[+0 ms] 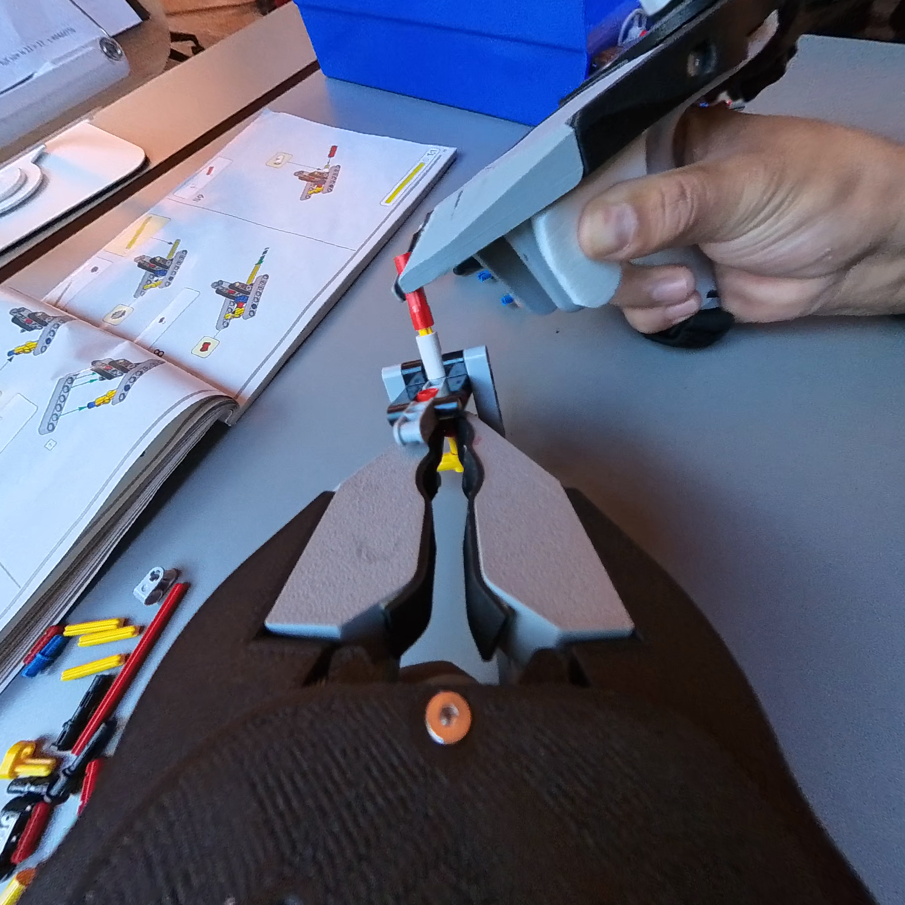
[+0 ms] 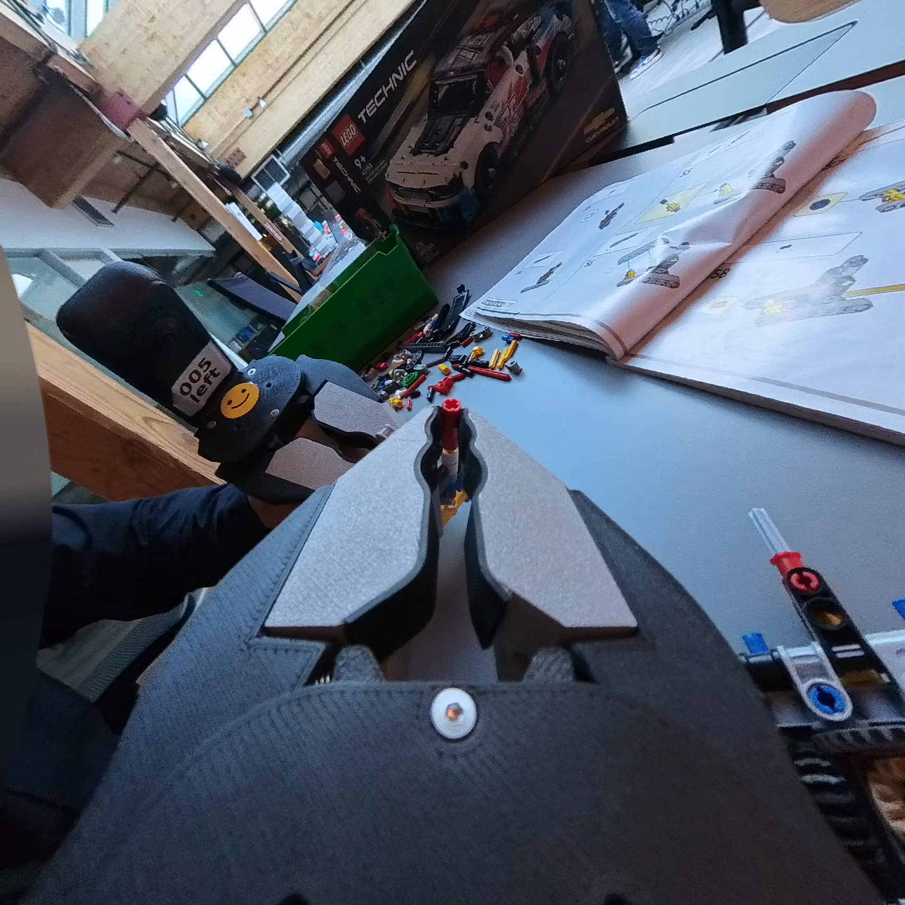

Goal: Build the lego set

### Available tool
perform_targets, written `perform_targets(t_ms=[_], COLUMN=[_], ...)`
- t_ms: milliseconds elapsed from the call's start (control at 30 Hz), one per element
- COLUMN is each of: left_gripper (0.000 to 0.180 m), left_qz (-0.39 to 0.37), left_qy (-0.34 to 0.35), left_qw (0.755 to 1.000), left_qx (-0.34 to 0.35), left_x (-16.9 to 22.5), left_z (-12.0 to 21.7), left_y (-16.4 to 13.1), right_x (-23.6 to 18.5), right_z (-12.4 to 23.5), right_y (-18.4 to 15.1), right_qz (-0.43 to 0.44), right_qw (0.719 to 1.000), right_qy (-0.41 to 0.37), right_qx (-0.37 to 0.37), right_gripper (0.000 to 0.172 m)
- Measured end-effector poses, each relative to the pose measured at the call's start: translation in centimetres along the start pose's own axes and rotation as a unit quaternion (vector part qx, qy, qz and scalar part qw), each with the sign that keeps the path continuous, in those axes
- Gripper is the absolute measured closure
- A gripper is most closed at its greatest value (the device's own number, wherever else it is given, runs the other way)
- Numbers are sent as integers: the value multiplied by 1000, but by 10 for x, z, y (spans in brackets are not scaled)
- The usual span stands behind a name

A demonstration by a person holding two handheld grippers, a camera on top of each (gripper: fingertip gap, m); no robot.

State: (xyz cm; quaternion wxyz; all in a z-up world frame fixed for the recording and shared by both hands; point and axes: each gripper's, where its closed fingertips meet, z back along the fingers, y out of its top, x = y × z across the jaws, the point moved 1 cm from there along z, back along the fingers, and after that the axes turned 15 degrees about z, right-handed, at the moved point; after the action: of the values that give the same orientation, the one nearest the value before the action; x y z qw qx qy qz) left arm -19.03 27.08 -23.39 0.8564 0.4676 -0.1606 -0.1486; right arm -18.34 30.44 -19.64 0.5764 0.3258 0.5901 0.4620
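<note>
My left gripper (image 1: 448, 431), at the middle of the left wrist view, has its two grey fingers closed on a small brick assembly (image 1: 433, 392) of grey and black plastic parts with a yellow piece at its near end; the pads press on the black part at the assembly's near edge. A white sleeve and a red plastic axle (image 1: 416, 303) rise from the top of the assembly toward the upper middle of the frame. My right gripper (image 1: 404, 286) comes in from the upper right, held in my right hand (image 1: 734, 235), and its grey fingertips are clamped on the upper part of that red axle. In the right wrist view the same red axle (image 2: 449, 421) sits pinched between the right fingers just above centre, its end sticking out past the tips, with the white sleeve and yellow piece below it inside the jaws.

An open paper instruction booklet (image 1: 196, 274) lies on the grey table (image 1: 685, 465) at the left, near the assembly. Loose red, yellow, blue and black plastic pins and axles (image 1: 88, 651) lie at the lower left. A blue plastic bin (image 1: 440, 54) stands at the top. In the right wrist view a green plastic bin (image 2: 362, 298) and a dark printed cardboard box (image 2: 465, 127) stand at the upper middle, and a second, partly built brick piece (image 2: 822, 656) lies at the lower right.
</note>
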Motion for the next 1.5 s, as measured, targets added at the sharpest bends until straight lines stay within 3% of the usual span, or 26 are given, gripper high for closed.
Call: perform_targets(t_ms=[200, 300, 367, 500, 633, 867, 933, 1233, 1333, 1500], left_gripper=[179, 178, 178, 178, 178, 178, 178, 178, 178, 178], left_qz=[-24, -63, -118, -169, -166, -179, -183, -202, -211, -221], left_qy=[-18, -43, -63, -70, -119, -152, -154, -179, -184, -187], left_qw=[999, 997, 991, 981, 975, 964, 962, 947, 942, 938], left_qx=[23, 3, 3, -58, -85, -124, -135, -172, -183, -192], left_x=[3, 9, 19, 24, 37, 52, 52, 57, 58, 60], left_z=[3, 3, 6, 1, 3, -1, -4, -9, -12, -15], left_y=[5, -1, -4, -25, -32, -36, -36, -39, -38, -38], right_x=[-3, -5, -17, -36, -36, -41, -41, -30, -29, -29], right_z=[7, 14, 23, 42, 58, 67, 69, 75, 77, 78], right_y=[6, 11, 14, -17, -43, -57, -62, -83, -83, -87], right_qz=[3, 61, 120, 228, 289, 326, 335, 352, 349, 346], right_qw=[999, 997, 990, 956, 931, 914, 907, 886, 887, 884], right_qy=[33, 34, 68, 119, 106, 95, 101, 102, 100, 105], right_qx=[1, -24, -41, -139, -195, -220, -235, -284, -284, -295], right_gripper=[170, 152, 154, 156, 151, 150, 159, 167, 159, 167])
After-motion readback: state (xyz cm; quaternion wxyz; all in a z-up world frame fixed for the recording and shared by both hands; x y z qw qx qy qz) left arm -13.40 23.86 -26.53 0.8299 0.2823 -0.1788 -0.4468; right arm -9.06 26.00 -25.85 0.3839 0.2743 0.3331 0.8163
